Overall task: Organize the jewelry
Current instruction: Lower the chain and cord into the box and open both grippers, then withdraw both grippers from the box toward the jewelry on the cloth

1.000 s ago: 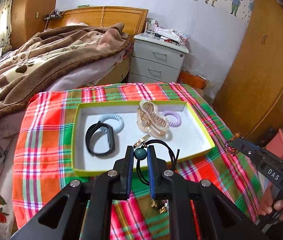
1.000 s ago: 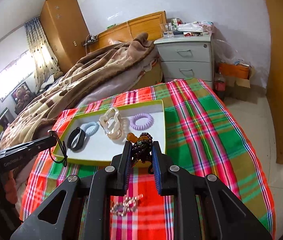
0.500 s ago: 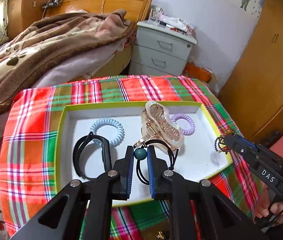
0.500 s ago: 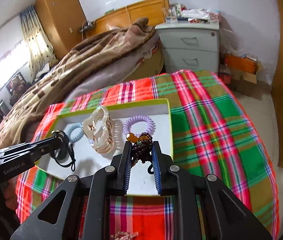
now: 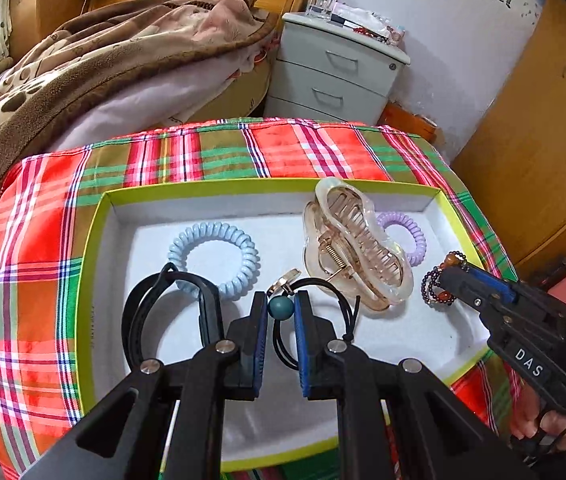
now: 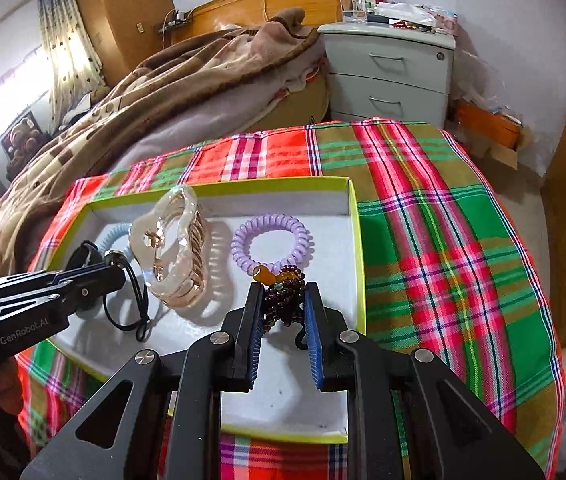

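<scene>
Low in the frame over the green-rimmed white tray [image 5: 95, 240], the left gripper [image 5: 281, 312] pinches a black cord with teal bead [image 5: 281, 307] for release; the right gripper [image 6: 283, 300] clamps a dark beaded bracelet [image 6: 286, 294] likewise

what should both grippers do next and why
Probably open and let go. The left hand-held gripper pinches the bead tie and the right hand-held gripper the bracelet, both already over the tray floor, beside the claw clip.
</scene>
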Tool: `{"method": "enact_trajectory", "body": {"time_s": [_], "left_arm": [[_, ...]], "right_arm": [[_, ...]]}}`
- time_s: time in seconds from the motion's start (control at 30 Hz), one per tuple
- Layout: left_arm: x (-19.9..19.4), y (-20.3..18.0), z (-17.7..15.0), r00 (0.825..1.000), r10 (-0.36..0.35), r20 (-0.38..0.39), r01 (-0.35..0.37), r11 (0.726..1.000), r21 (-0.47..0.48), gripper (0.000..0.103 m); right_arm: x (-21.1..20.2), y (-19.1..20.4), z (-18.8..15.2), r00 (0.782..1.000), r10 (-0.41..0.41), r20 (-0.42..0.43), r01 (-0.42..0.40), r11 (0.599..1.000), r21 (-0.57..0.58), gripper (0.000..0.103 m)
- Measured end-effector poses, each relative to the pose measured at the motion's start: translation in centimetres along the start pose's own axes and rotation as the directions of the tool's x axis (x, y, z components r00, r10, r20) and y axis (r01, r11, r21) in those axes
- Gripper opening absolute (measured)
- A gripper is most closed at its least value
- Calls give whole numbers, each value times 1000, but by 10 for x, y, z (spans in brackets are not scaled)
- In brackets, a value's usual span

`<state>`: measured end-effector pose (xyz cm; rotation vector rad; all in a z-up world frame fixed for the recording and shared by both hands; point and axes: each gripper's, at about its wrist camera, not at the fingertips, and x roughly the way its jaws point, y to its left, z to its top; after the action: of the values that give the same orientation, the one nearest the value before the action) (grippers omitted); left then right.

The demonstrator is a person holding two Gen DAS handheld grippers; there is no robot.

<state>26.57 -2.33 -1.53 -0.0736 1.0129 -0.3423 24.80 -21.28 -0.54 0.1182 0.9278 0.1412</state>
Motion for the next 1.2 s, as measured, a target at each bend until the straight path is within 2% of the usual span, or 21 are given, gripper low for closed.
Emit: {"method": "enact_trajectory", "body": {"time_s": [0.5,0.63,0.87,1.0,1.07,1.1,1.2], "left_arm": [[11,4,3,999,10,-30,-11,1000,-28,15],[10,2,2,999,0,-33,-1,1000,-22,21],[4,-1,0,1000,-5,-16,5,1000,-21,30],[-4,-2,-2,1000,-16,-3,15,1000,-17,31],[-8,-1,-4,1000,-20,5,20,1000,-19,33],[-10,-1,-6,1000,-18,6,18,1000,-21,33],[-19,-1,-11,1000,-20,18,20,1000,-23,34]], "right_arm": [[6,5,3,999,-32,5,32,999,-32,23],[5,5,3,999,-31,13,31,999,-31,29],[-1,5,2,999,-34,24,35,999,-26,29],[-7,5,0,999,-26,39,27,1000,-14,30],[-11,5,0,999,-24,47,24,1000,-9,34],[-14,4,0,998,-20,54,20,1000,-4,41],[-22,3,-1,997,-9,71,9,1000,8,43]]}}
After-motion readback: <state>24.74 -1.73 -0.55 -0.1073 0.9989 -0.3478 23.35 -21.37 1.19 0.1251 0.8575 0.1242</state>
